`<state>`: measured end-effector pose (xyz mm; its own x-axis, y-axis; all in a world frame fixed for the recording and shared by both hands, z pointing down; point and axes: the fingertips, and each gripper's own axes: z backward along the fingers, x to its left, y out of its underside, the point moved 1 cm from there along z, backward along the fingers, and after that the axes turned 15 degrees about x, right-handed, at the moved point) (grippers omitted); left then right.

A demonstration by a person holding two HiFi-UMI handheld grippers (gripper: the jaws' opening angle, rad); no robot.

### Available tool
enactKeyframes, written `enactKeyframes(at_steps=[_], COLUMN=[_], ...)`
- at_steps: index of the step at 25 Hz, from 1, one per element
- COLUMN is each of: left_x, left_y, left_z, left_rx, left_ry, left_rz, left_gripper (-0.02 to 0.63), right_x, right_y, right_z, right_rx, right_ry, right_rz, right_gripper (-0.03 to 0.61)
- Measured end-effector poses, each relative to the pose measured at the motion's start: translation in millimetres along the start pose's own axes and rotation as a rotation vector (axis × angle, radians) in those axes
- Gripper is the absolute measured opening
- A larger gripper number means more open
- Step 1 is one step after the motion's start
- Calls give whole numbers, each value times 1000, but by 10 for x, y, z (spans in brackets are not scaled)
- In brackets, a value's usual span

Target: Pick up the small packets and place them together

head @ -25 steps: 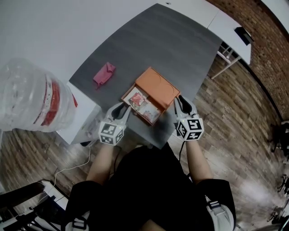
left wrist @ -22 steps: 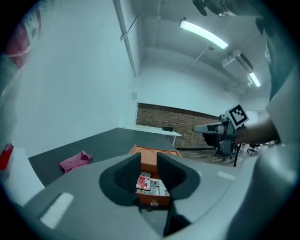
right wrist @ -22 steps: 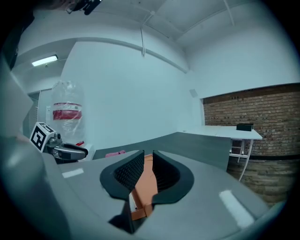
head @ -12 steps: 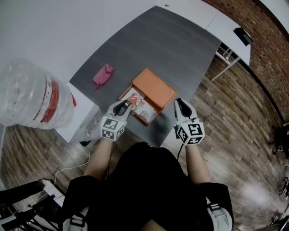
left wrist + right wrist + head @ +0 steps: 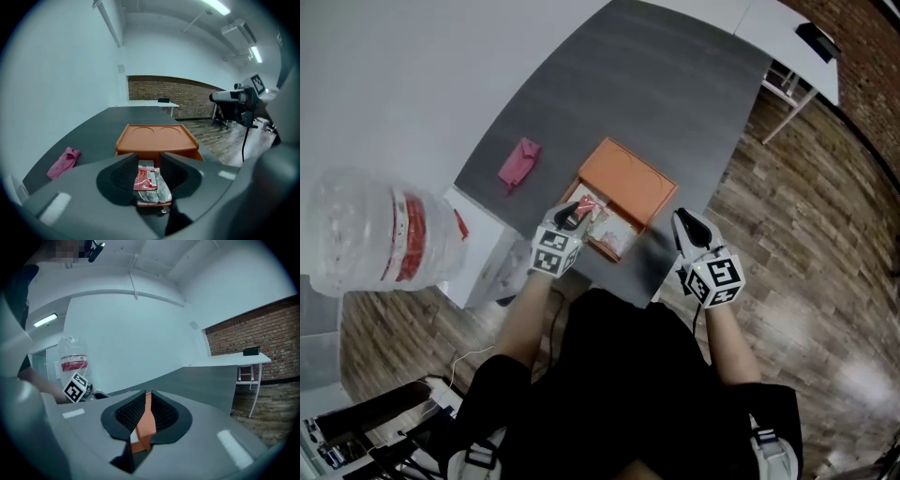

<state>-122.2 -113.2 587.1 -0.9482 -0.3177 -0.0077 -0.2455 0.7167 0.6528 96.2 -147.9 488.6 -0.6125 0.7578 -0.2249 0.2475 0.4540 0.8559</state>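
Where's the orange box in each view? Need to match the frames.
Head view: orange box, centre of frame.
Left gripper view: centre, just beyond the packets.
Right gripper view: only a thin edge, clamped in the right tongs, which have just been closing.
Shared landmark: dark grey table.

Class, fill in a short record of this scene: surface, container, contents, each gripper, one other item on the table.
surface: dark grey table
container: orange box
contents: red packet among other small packets
left gripper: jaws just opening, apart around the red packet
right gripper: jaws just closing, shut on the orange box edge
other item: pink cloth, left of the box
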Motion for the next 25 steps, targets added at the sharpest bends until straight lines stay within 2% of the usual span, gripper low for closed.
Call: enactKeyframes(at_steps=[5,9,12,17,21,25], left_x=[44,89,80,73,7,-19], left_y=[1,129,153,175,317,431], left_z=[-315,-563,-682,-765,-886,-943], left_rx=[108,255,299,381,470,528], left_ry=[66,122,158,146,134,97], left_rz=[-52,-101,-146,-176,-210,-246], left_gripper=[140,203,218,258,318,347], right_x=[-30,33,147,215,224,225], right_y=[58,108,156,163,143,120], right_z=[38,8,-14,-62,-85,-99], right_rx=[24,27,35,39,30,27], right_ry=[61,114,136,145,155,153], right_rz=[-26,-82,-98,-101,-114,-115], right_gripper=[26,23,23,23,21,21])
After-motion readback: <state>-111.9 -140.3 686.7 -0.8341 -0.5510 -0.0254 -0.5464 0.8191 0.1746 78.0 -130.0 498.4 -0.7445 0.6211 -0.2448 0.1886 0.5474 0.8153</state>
